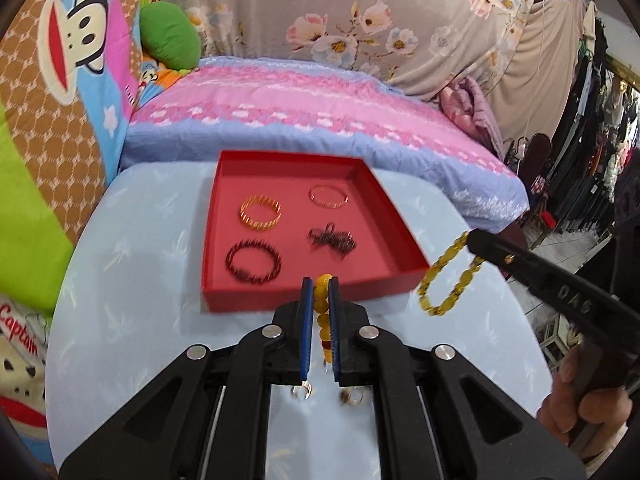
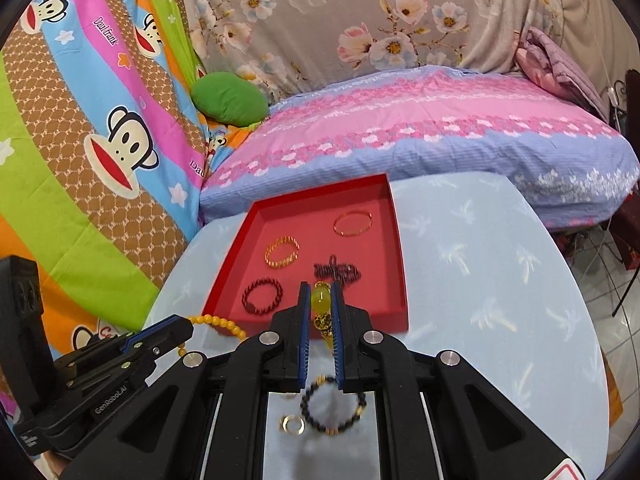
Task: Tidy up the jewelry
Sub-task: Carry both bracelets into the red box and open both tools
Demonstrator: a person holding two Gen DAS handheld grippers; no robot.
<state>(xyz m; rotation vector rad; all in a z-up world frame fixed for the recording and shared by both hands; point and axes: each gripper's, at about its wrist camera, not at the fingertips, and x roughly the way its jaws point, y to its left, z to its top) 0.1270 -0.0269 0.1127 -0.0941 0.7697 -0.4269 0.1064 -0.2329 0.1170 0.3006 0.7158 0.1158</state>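
We carry 2 bracelets at once, each lifted off the blue table (image 1: 132, 280) so it can go over the near wall of the red tray (image 1: 304, 292), where 4 pieces already lie well apart. Our left gripper (image 1: 320, 284) is clamped on a yellow bead bracelet (image 1: 322, 312), just short of the tray's near wall. Our right gripper (image 2: 320, 292) is pinched on a gold link bracelet (image 1: 448, 276), which hangs off the tray's near right corner.

The bead bracelet is a string of round, glossy amber beads; the link bracelet is a loop of flat yellow pieces with darker gold joints. A dark bead bracelet (image 2: 334, 406) and a small gold ring (image 2: 292, 424) wait on the table.
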